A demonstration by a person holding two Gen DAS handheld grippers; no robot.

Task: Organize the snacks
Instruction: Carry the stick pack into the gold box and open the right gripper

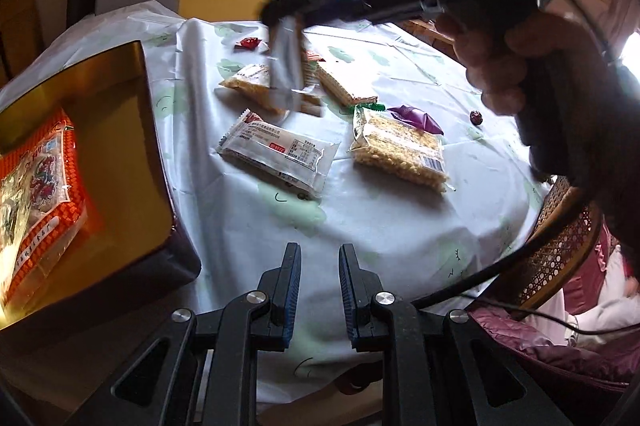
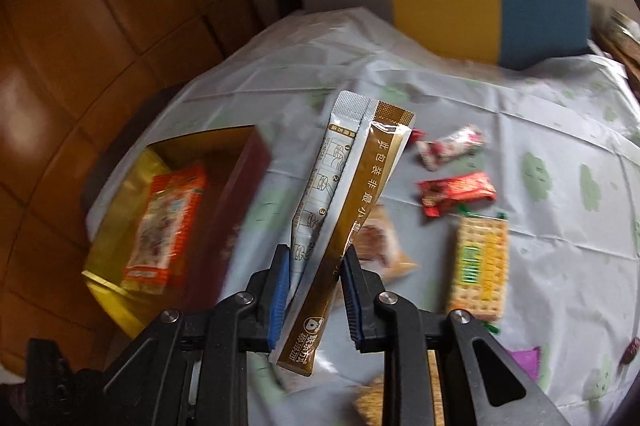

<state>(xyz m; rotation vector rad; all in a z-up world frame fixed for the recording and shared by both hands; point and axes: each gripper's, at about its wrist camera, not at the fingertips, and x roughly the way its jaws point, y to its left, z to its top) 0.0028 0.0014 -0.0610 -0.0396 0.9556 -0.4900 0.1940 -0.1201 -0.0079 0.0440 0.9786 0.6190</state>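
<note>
- On the worktop [image 1: 400, 226], under a white cloth with green prints, many snacks are not yet sorted; the gold box [image 2: 120, 290] at its left side holds only 1 orange packet [image 2: 166, 226], so I judge the task is at an early stage.
- Above the cloth, the right tongs [image 2: 314, 290] hold 2 long sachets [image 2: 352, 194], 1 silver and 1 brown, gripped near their lower end and hanging in the air between the box and the loose snacks.
- To do this step well, I think the right tongs should carry the sachets over the open box, lower them beside the orange packet, and only then release; the grip is near 1 end, so a quick swing may let the silver one slip.
- Lower down, the left tongs [image 1: 320, 266] are narrowly apart with nothing between them, hovering over the near edge.
- Hard to see: the right wrist view is blurred, so the red wrappers [image 2: 456, 192] and the cracker pack [image 2: 480, 262] are unclear. The box is cut off in the left view, and its far corners are hidden.
</note>
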